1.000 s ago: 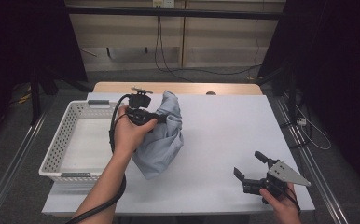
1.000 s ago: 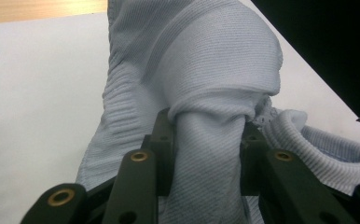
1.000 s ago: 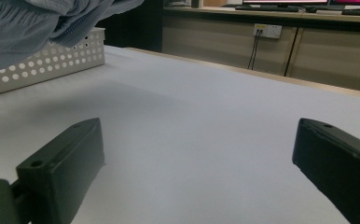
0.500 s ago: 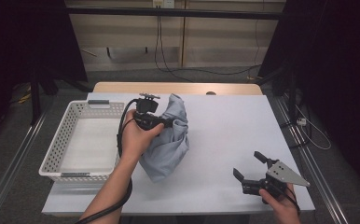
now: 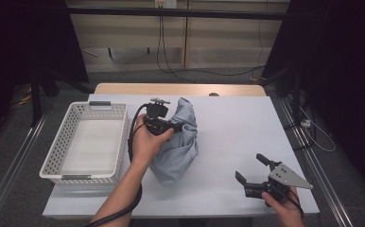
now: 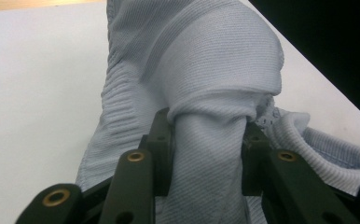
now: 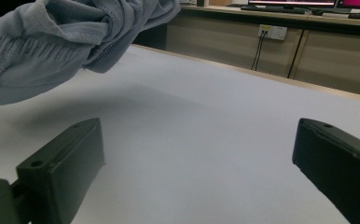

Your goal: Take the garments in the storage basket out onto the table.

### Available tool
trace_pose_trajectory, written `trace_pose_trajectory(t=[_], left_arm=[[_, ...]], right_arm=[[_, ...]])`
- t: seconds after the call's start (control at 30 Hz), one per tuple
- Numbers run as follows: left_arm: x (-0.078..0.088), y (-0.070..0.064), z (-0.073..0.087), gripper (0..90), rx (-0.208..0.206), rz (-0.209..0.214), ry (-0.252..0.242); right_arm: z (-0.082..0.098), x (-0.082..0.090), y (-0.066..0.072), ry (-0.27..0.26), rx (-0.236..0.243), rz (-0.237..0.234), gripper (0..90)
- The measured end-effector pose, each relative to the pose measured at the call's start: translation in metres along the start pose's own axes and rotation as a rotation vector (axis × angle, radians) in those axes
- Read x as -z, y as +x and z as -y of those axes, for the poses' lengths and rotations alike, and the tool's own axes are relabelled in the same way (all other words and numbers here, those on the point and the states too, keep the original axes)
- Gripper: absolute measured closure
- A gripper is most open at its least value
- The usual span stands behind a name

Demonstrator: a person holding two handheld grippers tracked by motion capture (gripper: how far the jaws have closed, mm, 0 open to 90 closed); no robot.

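Left gripper [image 5: 175,126] is clamping a bunched fold of the pale blue garment [image 5: 178,146], holding it partly raised near the table's [image 5: 232,123] middle, just beside the white basket [image 5: 60,151] at the left edge — likely bound there. Right gripper [image 5: 251,170] is waiting released by the near right corner. Bare tabletop is lying between them.

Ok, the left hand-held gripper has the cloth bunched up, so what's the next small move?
Probably carry it left over the basket before letting go: the left hand-held gripper pinches a fold of the cloth, which hangs beside the basket, not above it.
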State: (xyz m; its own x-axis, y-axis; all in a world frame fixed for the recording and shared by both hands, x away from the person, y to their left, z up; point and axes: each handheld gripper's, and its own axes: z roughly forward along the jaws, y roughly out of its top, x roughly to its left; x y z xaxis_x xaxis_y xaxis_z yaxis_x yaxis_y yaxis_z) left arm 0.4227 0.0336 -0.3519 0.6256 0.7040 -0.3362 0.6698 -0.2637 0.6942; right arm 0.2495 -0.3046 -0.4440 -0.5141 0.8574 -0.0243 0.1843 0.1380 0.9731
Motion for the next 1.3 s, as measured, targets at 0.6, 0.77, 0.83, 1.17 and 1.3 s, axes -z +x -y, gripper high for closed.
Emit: trace_pose_trajectory(t=[0.6, 0.77, 0.83, 1.17, 1.3], left_arm=[[-0.006, 0.018, 0.018, 41.8, -0.086, -0.057, -0.074], [-0.002, 0.025, 0.027, 35.5, -0.08, -0.072, -0.073], [-0.001, 0.027, 0.029, 31.6, -0.096, -0.077, -0.075], [-0.003, 0.032, 0.035, 23.4, -0.116, -0.101, -0.076], [-0.007, 0.034, 0.038, 22.9, -0.109, -0.109, -0.069]], right_arm=[[-0.001, -0.006, -0.001, 0.023, -0.004, 0.021, 1.5], [-0.007, -0.015, 0.001, 0.061, -0.01, 0.029, 1.7], [-0.009, -0.021, 0.003, 0.071, -0.013, 0.023, 1.7], [-0.02, -0.066, 0.012, 0.147, -0.04, -0.009, 5.4], [-0.02, -0.085, 0.02, 0.185, -0.077, -0.032, 9.7]])
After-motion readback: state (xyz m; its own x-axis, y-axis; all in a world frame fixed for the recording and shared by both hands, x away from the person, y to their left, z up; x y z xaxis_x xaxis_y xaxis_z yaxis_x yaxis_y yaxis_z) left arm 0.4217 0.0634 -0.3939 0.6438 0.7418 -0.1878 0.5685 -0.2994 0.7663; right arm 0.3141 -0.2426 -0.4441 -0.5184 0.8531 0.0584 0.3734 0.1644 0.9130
